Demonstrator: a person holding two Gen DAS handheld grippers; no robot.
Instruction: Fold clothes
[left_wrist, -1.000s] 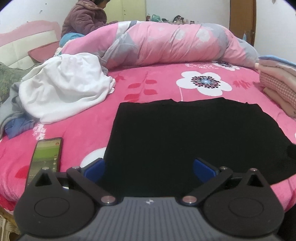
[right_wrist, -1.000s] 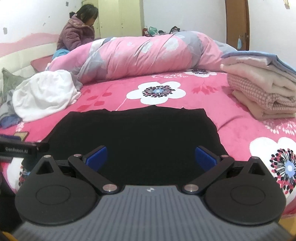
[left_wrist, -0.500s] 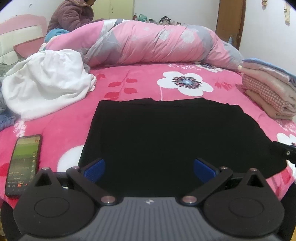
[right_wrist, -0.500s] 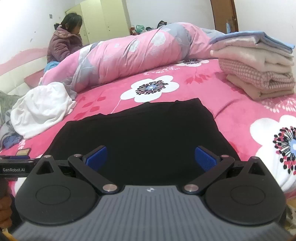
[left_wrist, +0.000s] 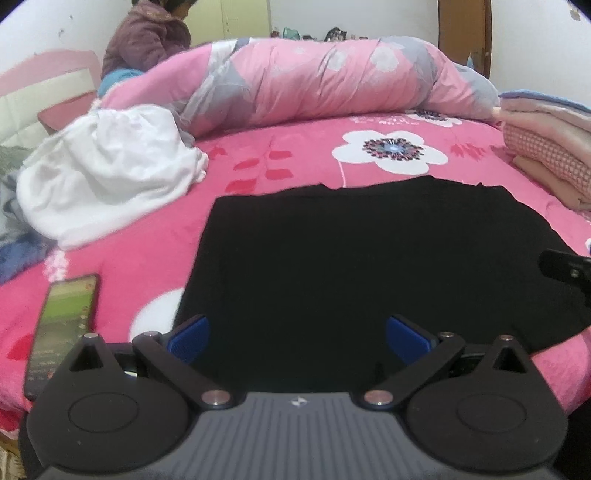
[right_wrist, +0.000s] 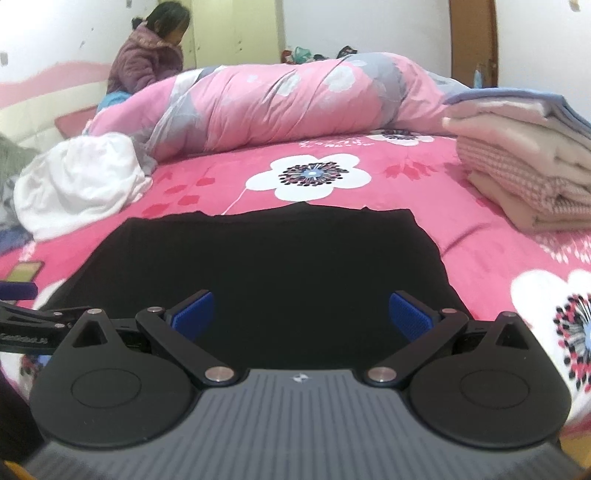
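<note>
Black garment (left_wrist: 369, 258) flat on bed; left gripper (left_wrist: 297, 334), right gripper (right_wrist: 301, 314) level above, fingers wide apart, empty.

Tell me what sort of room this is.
Most likely a home bedroom: a bed under a pink flowered bedspread, a rolled quilt across it, and a wardrobe against the far wall.

the near edge of the black garment (left_wrist: 369, 258) is lying hidden behind the left gripper (left_wrist: 298, 334), and likewise behind the right gripper (right_wrist: 300, 313) in its own view. the folded stack (right_wrist: 535, 162) is running off the right edge. the phone (left_wrist: 62, 321) screen is showing too blurred to read. the lettering on the left gripper's side is smearing past reading in the right wrist view.
</note>
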